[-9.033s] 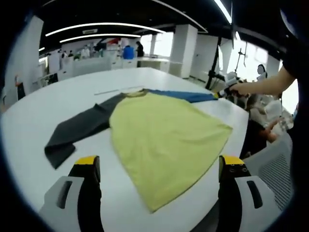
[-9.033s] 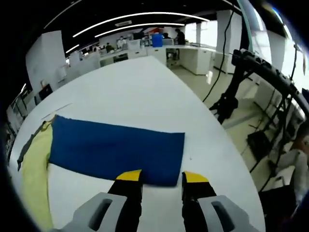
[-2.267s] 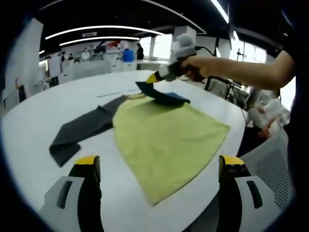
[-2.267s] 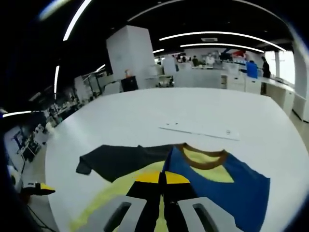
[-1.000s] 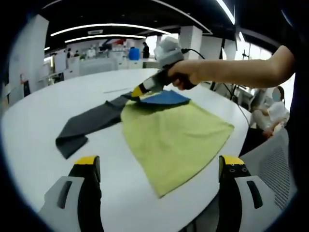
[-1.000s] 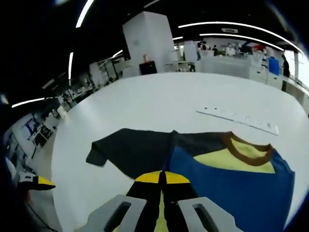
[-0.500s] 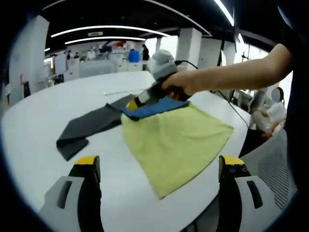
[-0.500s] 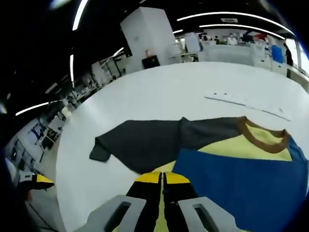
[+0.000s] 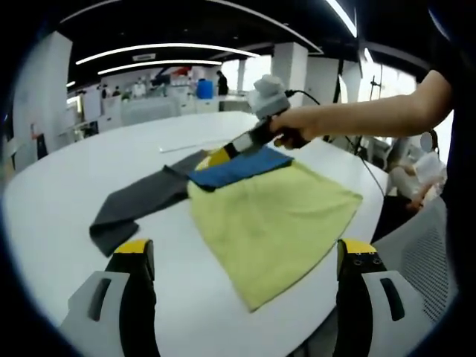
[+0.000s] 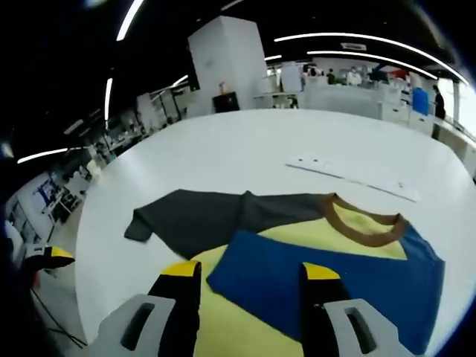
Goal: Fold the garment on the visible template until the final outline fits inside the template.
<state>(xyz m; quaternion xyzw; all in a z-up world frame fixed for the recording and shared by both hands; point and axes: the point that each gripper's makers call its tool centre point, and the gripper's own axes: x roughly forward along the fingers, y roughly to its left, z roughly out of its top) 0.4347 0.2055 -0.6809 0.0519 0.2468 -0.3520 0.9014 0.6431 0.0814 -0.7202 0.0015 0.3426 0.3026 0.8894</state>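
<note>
One broad white table (image 9: 59,186), round-edged, smooth and matte, carries everything; the garment (image 9: 275,216) lies flat on it toward the near edge, a long-sleeved shirt in three colours. Its yellow-green body is the largest panel, spread wide with a soft, faintly wrinkled surface, thin knit by the look of it. Next in size, the dark grey sleeve (image 10: 193,217) stretches straight out to one side on bare table, limp and flat. The blue sleeve (image 10: 327,279) lies folded across the chest, just below the brown ribbed collar (image 10: 361,227). A thin pale strip (image 10: 349,177), perhaps the template's marking, lies on the table beyond the collar, well apart from the cloth; I cannot tell its outline. Handling, as I judge it: light, floppy fabric with no stiffness, likely to drag and bunch rather than slide cleanly, so it wants a pinch at an edge or cuff, lifted and carried over. The grey sleeve's cuff end looks the natural next hold. Right gripper (image 10: 249,271) hovers just over the blue sleeve, jaws apart, nothing between them. Left gripper (image 9: 245,253) hangs back near the table edge, jaws wide apart, holding nothing.
</note>
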